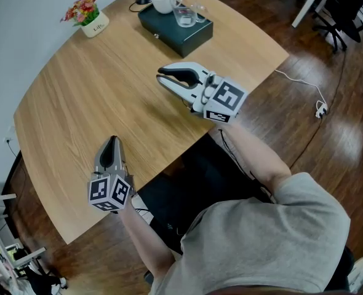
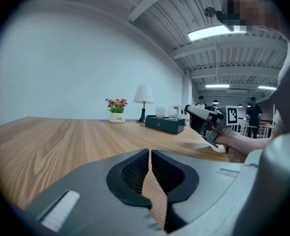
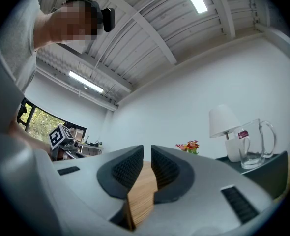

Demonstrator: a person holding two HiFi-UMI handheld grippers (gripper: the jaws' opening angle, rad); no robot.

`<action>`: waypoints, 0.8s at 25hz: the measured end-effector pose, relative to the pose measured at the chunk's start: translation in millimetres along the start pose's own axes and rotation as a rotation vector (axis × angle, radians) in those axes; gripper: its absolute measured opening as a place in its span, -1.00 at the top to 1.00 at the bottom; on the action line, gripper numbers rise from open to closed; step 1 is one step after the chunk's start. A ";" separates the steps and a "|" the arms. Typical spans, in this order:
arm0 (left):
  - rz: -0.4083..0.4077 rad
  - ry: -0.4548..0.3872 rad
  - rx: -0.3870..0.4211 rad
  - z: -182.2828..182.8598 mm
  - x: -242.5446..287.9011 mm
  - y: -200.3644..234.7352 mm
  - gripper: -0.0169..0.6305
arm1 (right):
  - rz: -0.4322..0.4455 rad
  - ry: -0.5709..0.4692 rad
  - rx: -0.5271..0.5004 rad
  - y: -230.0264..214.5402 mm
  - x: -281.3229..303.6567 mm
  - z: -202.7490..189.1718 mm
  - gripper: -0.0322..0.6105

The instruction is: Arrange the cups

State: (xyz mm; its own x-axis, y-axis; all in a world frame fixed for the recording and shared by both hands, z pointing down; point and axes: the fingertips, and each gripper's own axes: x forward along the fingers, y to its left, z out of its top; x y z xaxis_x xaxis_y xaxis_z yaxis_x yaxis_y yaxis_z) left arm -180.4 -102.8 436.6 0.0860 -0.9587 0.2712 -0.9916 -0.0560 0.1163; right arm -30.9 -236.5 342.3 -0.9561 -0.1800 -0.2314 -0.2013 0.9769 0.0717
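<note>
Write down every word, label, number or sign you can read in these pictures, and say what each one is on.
"Life": on the white flower pot, small, so it only seems to read so.
Red label on the glass cup: print too small to read.
Square markers on left gripper and right gripper: black-and-white patterns, no words.

Flower pot [image 1: 96,25]: white, on the desk [image 1: 107,85]; dark lettering on its side begins "Lif", the rest too small to read.
Red tag [image 3: 242,134]: seen where the white cup [image 3: 231,151] and the glass cup [image 3: 257,146] meet; print too small to read.
Left gripper [image 1: 112,141], right gripper [image 1: 161,73]: cubes carry black-and-white square markers, no letters or numbers.
</note>
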 end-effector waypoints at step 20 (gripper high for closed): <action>-0.004 0.002 -0.001 0.4 0.0 -0.7 0.86 | 0.005 0.003 0.001 0.0 -0.7 0.6 0.75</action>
State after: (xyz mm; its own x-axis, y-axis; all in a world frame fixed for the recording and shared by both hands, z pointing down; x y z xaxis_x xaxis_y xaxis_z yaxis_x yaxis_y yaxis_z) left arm -179.7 -102.8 436.1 0.0900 -0.9579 0.2725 -0.9912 -0.0594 0.1186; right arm -30.1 -236.3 341.8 -0.9575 -0.1758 -0.2286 -0.1967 0.9779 0.0715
